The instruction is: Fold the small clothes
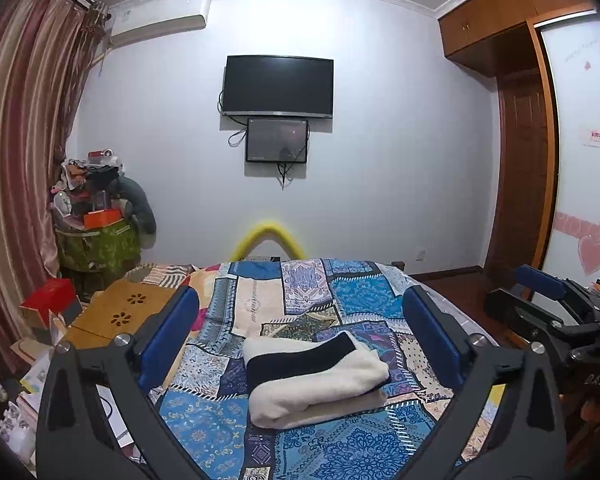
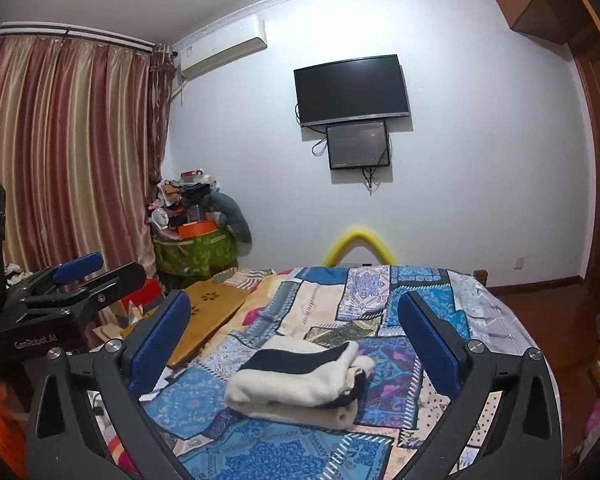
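Ahead of the left gripper [image 1: 300, 332], between its royal-blue pads on black jaws, lies a folded cream-white garment [image 1: 316, 380] with a broad black band across its top. Under it the bedspread [image 1: 352, 292] is a patchwork of bright blue, navy, beige and purple blocks carrying floral, paisley and lattice prints. Beyond the bed's far end, a plain yellow arch [image 1: 266, 238] against a pale lilac-white wall [image 1: 400, 140]. To the left of the left gripper, a honey-brown wooden board [image 1: 116, 312] with flower-shaped cut-outs, a red box [image 1: 50, 300], and curtains [image 1: 24, 140] striped in dusty red and gold. The right gripper [image 2: 294, 332] has the same blue pads and black frame
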A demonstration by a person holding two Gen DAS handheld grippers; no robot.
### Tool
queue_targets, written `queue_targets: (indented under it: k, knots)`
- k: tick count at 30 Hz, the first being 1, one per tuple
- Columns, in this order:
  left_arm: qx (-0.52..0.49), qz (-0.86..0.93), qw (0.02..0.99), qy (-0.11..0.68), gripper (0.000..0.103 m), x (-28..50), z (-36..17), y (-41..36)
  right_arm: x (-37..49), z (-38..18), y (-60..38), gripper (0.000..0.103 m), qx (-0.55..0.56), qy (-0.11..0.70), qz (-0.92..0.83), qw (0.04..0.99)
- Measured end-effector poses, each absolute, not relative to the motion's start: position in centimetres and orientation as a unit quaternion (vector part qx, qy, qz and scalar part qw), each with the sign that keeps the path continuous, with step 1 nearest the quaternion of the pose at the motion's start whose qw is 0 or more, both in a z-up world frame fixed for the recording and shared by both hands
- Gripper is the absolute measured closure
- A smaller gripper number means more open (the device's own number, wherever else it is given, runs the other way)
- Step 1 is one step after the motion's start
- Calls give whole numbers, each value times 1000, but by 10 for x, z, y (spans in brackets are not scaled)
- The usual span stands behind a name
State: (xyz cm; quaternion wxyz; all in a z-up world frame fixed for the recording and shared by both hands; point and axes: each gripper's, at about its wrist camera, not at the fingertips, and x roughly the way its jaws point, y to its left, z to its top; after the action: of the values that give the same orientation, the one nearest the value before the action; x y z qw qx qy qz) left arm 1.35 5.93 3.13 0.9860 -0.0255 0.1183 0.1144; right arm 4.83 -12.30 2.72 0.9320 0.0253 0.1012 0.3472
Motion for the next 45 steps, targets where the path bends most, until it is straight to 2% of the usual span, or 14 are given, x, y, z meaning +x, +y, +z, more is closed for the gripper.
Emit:
queue_targets:
  k: [45]
  knots:
    - [-42,99,985,135,0,18,20,61,47,24,-128,0,19,117,331,936]
